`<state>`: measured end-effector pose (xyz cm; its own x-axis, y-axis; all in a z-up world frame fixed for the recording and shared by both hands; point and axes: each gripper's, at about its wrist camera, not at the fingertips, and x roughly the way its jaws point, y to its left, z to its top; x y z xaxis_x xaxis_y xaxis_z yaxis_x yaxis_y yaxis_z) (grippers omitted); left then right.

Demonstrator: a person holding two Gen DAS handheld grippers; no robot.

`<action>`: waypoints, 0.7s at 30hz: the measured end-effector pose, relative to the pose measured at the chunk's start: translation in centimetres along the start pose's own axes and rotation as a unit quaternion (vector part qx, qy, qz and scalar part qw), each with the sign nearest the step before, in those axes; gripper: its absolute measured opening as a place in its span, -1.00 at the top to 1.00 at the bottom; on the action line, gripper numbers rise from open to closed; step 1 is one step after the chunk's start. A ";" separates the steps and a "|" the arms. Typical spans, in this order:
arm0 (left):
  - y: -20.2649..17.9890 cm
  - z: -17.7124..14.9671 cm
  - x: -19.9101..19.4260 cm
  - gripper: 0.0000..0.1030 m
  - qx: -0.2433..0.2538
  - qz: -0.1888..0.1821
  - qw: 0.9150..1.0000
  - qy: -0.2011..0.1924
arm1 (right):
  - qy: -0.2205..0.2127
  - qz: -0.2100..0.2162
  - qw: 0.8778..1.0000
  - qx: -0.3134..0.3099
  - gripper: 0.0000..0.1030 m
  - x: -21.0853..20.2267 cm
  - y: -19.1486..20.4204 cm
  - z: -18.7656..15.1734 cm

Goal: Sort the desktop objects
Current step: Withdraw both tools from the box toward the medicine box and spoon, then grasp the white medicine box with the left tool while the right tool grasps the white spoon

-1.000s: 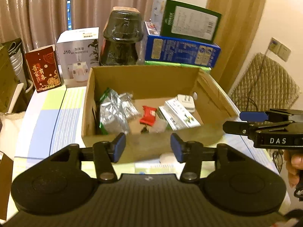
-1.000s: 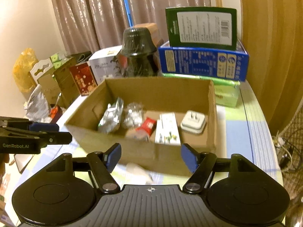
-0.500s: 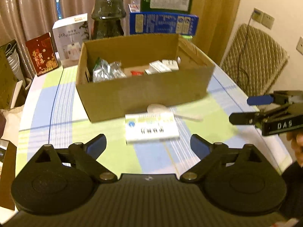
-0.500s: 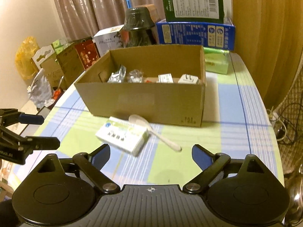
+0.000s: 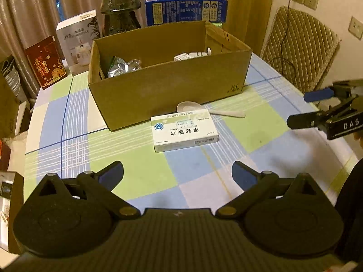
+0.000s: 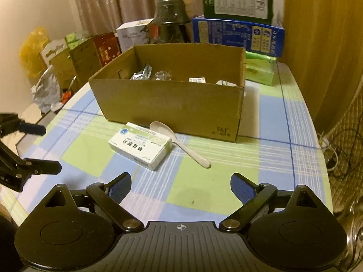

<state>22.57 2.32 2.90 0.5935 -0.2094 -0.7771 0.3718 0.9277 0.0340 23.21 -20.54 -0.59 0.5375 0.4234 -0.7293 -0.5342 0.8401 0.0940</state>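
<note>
A white medicine box (image 5: 185, 130) (image 6: 140, 145) lies flat on the checked tablecloth, with a white plastic spoon (image 5: 204, 110) (image 6: 179, 142) just behind it. Both sit in front of an open cardboard box (image 5: 172, 88) (image 6: 172, 106) that holds foil packets, a white plug and a small carton. My left gripper (image 5: 177, 170) hovers short of the medicine box, its jaws opening with nothing between them. My right gripper (image 6: 180, 179) is open and empty, nearer the spoon's handle. Each gripper shows in the other's view: the right gripper (image 5: 299, 108) and the left gripper (image 6: 51, 147).
Behind the cardboard box stand a blue carton (image 5: 186, 10) with a green one on top, dark wrapped bowls (image 5: 119, 6), a white humidifier box (image 5: 78, 36) and a red box (image 5: 45, 62). A quilted chair (image 5: 299, 49) stands right of the table. Bags and boxes (image 6: 52, 68) crowd the left.
Both grippers pulled back from above the cardboard box and dropped lower. Their jaws spread wide. The medicine box and spoon came into view on the cloth in front of them.
</note>
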 end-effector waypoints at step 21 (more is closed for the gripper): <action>0.8 1.5 10.1 -0.94 0.217 -0.042 0.975 0.011 | 0.066 0.035 0.978 -0.196 -0.04 12.9 -1.2 2.5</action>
<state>29.90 0.51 -4.00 0.5338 -0.2679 -0.8020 0.6888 0.6879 0.2287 32.40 -15.29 -8.39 0.4159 0.4060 -0.8137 -0.7899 0.6048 -0.1019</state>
